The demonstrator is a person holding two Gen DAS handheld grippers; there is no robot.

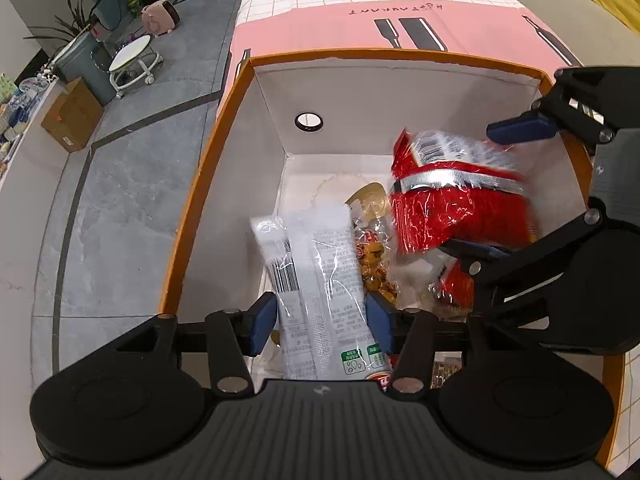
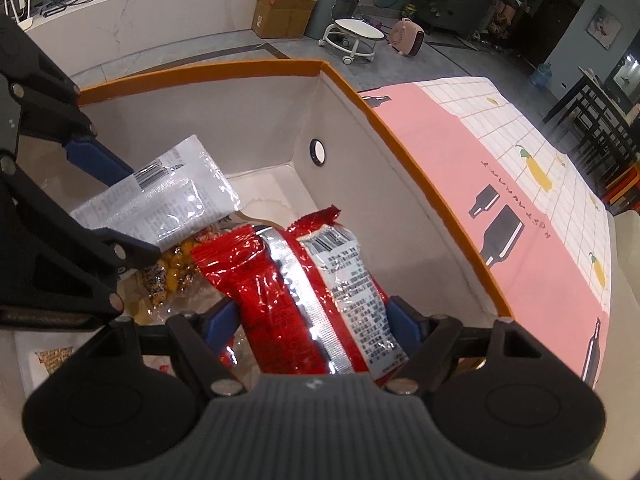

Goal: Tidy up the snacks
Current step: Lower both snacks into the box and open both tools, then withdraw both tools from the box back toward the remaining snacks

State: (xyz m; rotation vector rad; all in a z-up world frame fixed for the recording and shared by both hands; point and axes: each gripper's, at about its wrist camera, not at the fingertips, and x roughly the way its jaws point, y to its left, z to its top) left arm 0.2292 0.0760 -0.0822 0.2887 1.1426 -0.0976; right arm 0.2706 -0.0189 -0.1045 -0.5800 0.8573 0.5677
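Both packs are down inside the orange-rimmed box (image 1: 208, 184) now, so the step in hand looks like letting go. The left claw (image 1: 322, 320) has the white snack pack (image 1: 320, 276) between its pads, at 6 o'clock in the left wrist view. I can't tell if they're pressing or already loose. Same for the right claw (image 2: 314, 320) around the red snack pack (image 2: 304, 292), at 6 o'clock in its own view.

My take: spread each claw fully before lifting, then pull straight up so the crinkly film doesn't snag and drag out.

Count: 1 white pack, 1 red pack, 1 bag of golden-brown snacks (image 2: 168, 272) underneath, 1 box, on the pink-checked surface (image 2: 520, 152).
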